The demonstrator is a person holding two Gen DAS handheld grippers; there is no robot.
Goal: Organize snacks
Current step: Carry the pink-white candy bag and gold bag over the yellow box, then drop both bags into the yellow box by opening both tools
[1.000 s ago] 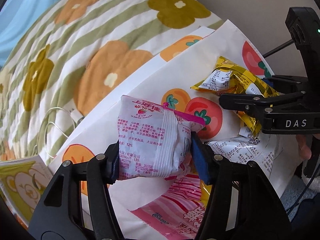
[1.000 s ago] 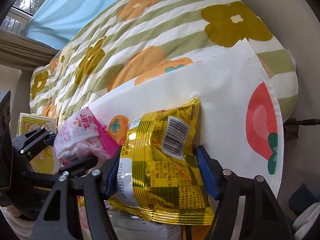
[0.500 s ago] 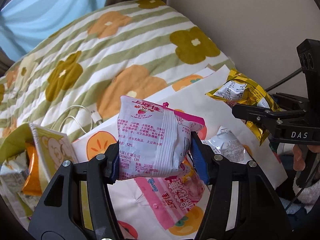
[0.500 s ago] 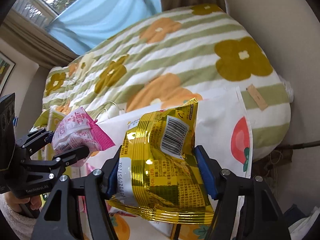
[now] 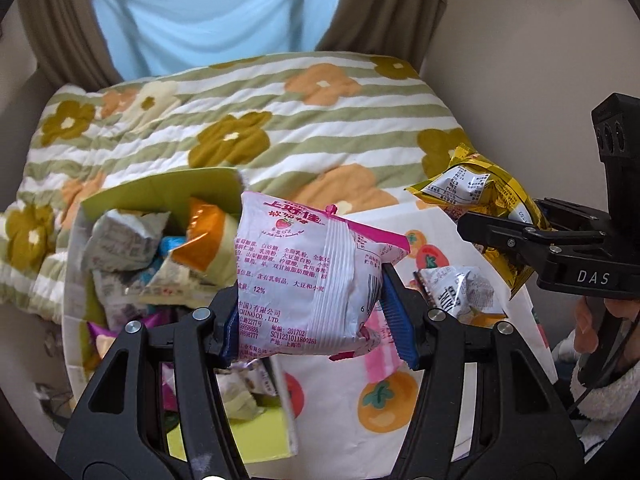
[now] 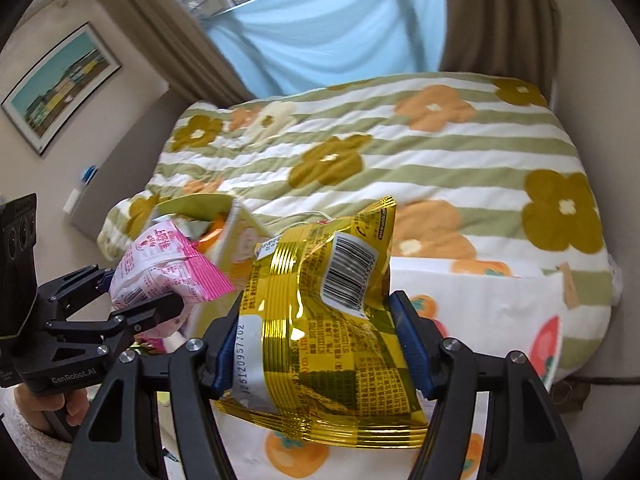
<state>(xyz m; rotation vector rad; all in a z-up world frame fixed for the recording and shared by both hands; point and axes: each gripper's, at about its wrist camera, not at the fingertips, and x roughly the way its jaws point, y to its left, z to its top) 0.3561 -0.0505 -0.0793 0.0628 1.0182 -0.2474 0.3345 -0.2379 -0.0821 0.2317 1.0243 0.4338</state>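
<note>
My left gripper (image 5: 316,320) is shut on a pink and white snack packet (image 5: 304,284) and holds it in the air, just right of an open green box (image 5: 160,192) filled with several snack packets. My right gripper (image 6: 320,344) is shut on a gold snack bag (image 6: 332,312), also held in the air. The gold bag (image 5: 484,208) and right gripper (image 5: 520,240) show at the right of the left wrist view. The pink packet (image 6: 168,264), left gripper (image 6: 120,300) and green box (image 6: 200,204) show at the left of the right wrist view.
A white cloth with fruit prints (image 5: 392,392) lies on the bed's striped floral quilt (image 5: 280,120), with a silver packet (image 5: 460,292) and a pink wrapper (image 5: 380,356) on it. A wall runs along the right; curtains and a window stand behind the bed.
Both grippers have lifted and drawn back with their packets. The view now takes in the whole bed and window, and the green box has come into view at the left.
</note>
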